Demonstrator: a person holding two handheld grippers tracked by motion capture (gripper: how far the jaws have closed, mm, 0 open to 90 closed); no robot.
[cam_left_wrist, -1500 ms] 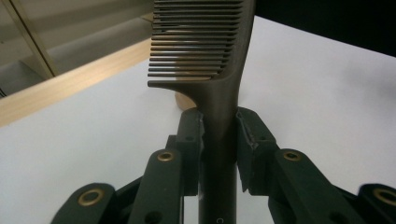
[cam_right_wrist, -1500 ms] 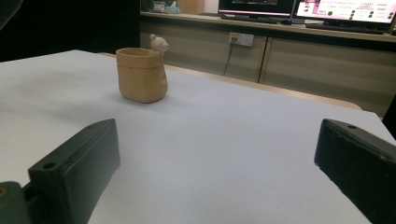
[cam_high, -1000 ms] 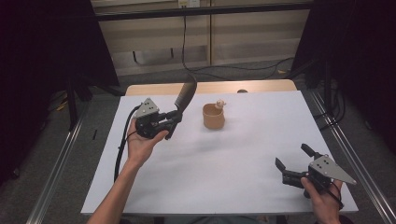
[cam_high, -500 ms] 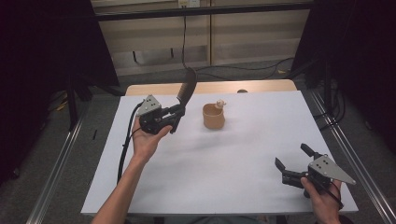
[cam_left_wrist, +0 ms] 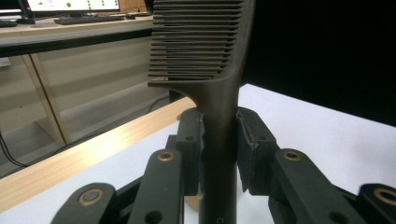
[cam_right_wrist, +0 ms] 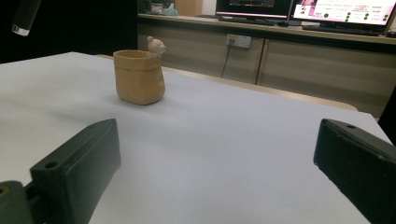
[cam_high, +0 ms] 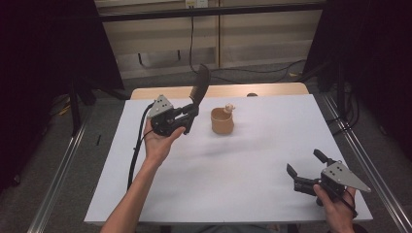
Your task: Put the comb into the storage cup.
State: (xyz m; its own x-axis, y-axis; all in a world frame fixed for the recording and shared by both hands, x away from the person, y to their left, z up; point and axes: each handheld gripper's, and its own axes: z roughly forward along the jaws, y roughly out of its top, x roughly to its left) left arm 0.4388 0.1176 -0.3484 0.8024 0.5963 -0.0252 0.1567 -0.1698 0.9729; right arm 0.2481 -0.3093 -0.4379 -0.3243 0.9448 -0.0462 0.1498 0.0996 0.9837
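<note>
The dark brown plastic comb with a long handle point(cam_high: 199, 87) is looking light and stiff, with a smooth handle that could slip or turn if the hold is loose. Its thin teeth are the weak part, so I judge the handle, below the teeth, is the right place to take it.

The left gripper point(cam_high: 188, 115) is holding it exactly there: in the left gripper view the two jaws are pressing on both sides of the handle point(cam_left_wrist: 219, 154), closed down to its width, and the toothed head is standing upright above them. The comb is being held in the air just to the left of the small tan ceramic pot with a little bear figure on its rim point(cam_high: 222, 121), and higher than it.

This pot is standing on the white surface point(cam_high: 233, 170), apart from both grippers. It is probably rigid and breakable.

The right gripper point(cam_high: 305, 170) is resting low, well apart from the pot toward the person's side, with its jaws spread wide and gripping nothing.
</note>
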